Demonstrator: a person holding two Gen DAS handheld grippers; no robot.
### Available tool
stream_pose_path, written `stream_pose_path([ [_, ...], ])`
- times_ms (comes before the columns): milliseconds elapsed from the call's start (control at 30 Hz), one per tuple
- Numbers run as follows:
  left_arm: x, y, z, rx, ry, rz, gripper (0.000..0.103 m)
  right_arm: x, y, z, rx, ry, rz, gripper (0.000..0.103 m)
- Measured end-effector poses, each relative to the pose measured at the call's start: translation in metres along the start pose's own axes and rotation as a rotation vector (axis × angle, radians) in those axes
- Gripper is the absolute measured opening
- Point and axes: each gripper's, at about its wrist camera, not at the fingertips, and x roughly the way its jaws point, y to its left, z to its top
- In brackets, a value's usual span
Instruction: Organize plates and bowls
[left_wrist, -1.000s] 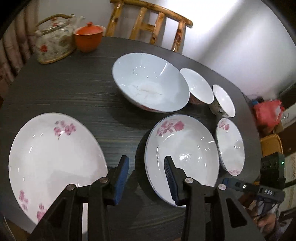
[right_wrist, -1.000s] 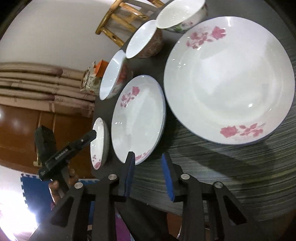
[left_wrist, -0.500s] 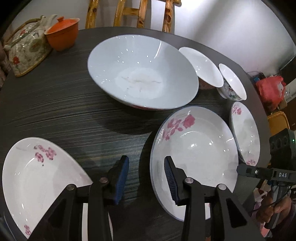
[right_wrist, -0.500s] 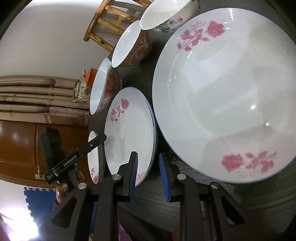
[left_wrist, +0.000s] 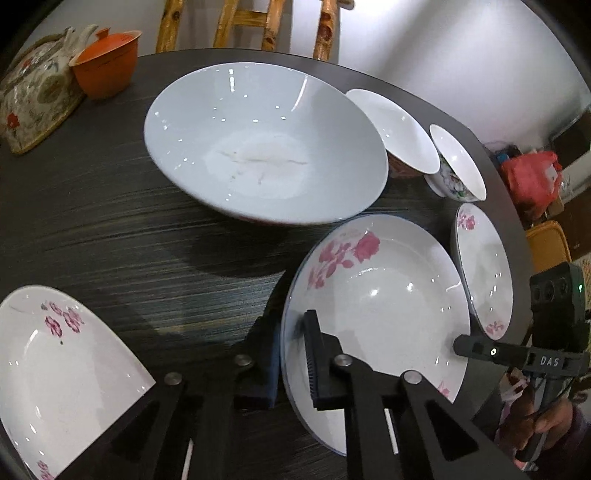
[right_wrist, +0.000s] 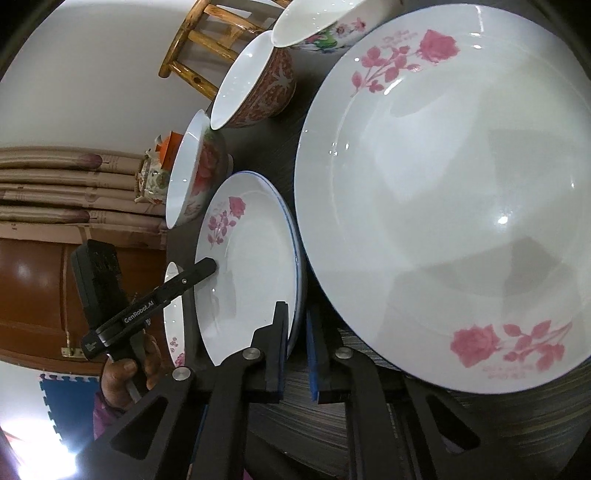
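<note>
A middle rose plate (left_wrist: 380, 295) (right_wrist: 251, 258) lies on the dark table (left_wrist: 129, 240). My left gripper (left_wrist: 291, 328) is at its left rim. Its jaws are closing with the rim between them, one pad under it and one on top. My right gripper (right_wrist: 296, 306) takes the opposite rim, jaws closing onto it, pads against the blue edge line. Another rose plate (left_wrist: 484, 266) (right_wrist: 443, 184) lies right beside it, and a third rose plate (left_wrist: 55, 369) lies apart at the left. Behind stand a large white bowl (left_wrist: 258, 147), a red-patterned bowl (left_wrist: 395, 129) and a floral bowl (left_wrist: 458, 166).
A floral teapot (left_wrist: 33, 92) and an orange lidded cup (left_wrist: 107, 70) stand at the table's back left. A wooden chair (left_wrist: 251, 22) is behind the table. The person's hand (left_wrist: 546, 417) holds the right gripper past the table's right edge, near a red bag (left_wrist: 532, 177).
Both grippers sank toward the middle rose plate, and both pairs of jaws went from apart to closed over its opposite rims.
</note>
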Motion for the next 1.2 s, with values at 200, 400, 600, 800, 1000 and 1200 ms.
stream_pose_path([
  [200, -0.008, -0.001, -0.019, -0.026, -0.024, 0.007, 0.011, -0.001, -0.003, -0.001, -0.011, -0.003, 0.008, 0.01],
  [400, -0.018, -0.006, -0.032, -0.055, -0.051, 0.0, 0.009, -0.006, -0.007, -0.005, -0.012, 0.003, 0.006, 0.01],
  [600, -0.026, -0.01, -0.042, -0.067, -0.061, 0.006, 0.009, -0.006, -0.006, -0.01, -0.003, 0.015, 0.008, 0.01],
  [800, -0.035, -0.012, -0.055, -0.088, -0.077, 0.002, 0.009, -0.008, -0.005, -0.015, -0.004, 0.019, 0.011, 0.01],
  [1000, -0.049, -0.014, -0.06, -0.098, -0.103, -0.001, 0.009, -0.011, -0.001, -0.015, -0.017, 0.021, 0.017, 0.01],
  [1200, -0.064, -0.009, -0.06, -0.115, -0.129, 0.008, 0.009, -0.011, 0.007, -0.014, -0.033, 0.027, 0.026, 0.01],
])
